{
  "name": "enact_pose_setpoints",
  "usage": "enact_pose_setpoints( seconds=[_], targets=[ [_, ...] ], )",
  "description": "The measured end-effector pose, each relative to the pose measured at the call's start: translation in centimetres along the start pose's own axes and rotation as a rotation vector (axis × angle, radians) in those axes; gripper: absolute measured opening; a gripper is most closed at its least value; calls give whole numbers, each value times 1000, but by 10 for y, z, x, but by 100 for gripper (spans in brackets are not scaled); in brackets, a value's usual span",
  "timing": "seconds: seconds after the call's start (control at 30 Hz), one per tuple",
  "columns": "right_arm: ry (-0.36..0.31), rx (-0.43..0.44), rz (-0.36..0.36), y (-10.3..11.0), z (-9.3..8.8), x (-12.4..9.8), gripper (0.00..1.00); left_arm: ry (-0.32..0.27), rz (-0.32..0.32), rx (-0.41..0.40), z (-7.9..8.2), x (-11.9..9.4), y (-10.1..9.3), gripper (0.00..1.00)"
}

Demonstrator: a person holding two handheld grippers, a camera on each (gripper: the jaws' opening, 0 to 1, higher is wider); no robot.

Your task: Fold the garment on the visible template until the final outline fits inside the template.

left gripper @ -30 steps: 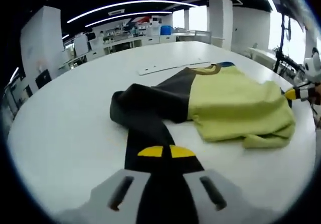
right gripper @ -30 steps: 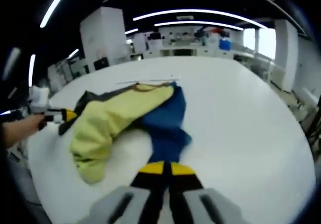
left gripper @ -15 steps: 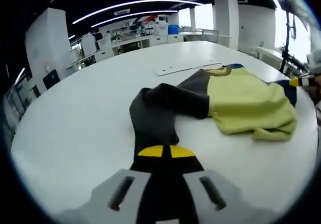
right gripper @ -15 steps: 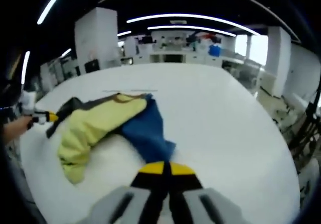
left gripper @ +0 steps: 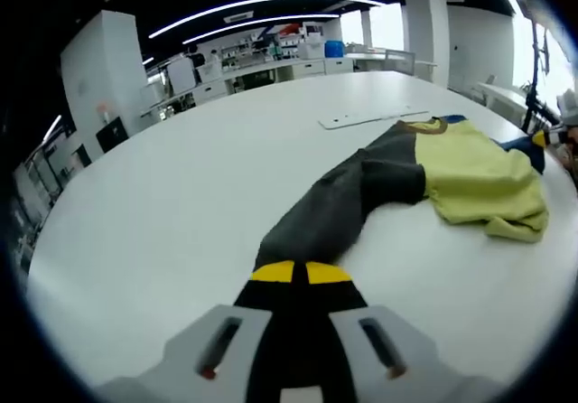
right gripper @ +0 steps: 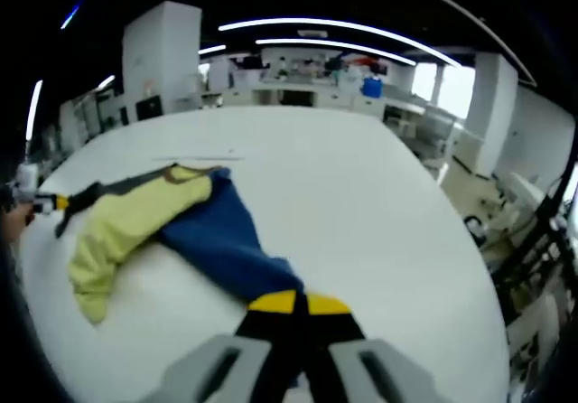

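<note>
A wide white counter (left gripper: 181,204) is seen. Beyond the counter, white pillars (left gripper: 108,69), benches with equipment (right gripper: 307,87) and bright windows (right gripper: 456,91) are noted. Above the counter, curved ceiling light strips (right gripper: 343,32) are lit.

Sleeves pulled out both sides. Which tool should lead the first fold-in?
Probably left. The left tool is shut on the dark grey sleeve, stretched straight; the right tool grips a bunched blue sleeve. Close call.

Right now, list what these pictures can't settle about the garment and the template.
- Template: left gripper view, too thin and far for its outline.
- Dark grey sleeve end: hidden between the left gripper jaws.
- Blue sleeve end: right gripper view, hidden by the right gripper.
- Yellow-green body: bunched, hem hidden.
</note>
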State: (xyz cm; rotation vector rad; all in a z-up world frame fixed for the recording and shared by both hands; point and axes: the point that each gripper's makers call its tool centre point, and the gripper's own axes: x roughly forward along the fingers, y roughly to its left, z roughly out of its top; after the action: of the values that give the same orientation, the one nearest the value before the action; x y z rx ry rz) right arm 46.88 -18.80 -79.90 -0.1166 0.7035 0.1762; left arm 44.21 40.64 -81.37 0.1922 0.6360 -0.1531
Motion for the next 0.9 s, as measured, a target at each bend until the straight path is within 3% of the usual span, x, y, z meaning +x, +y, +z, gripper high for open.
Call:
enact_pose_setpoints(
  seconds=[0.1,0.27,0.7,0.9],
  targets=[
    [15,-10,-12,-12,2,5,0,14,9,-11,-4,-2,6,0],
    [33,4,-25,-18,-1,4,0,22,22,-104,-12,-4,21,0],
    [95,2,-62,-55,-7,13,0,64,53,-17,-5,6,42,0],
    [114,10,-59,-55,-10,15,0,76,61,14,-1,7,49,0]
  ],
)
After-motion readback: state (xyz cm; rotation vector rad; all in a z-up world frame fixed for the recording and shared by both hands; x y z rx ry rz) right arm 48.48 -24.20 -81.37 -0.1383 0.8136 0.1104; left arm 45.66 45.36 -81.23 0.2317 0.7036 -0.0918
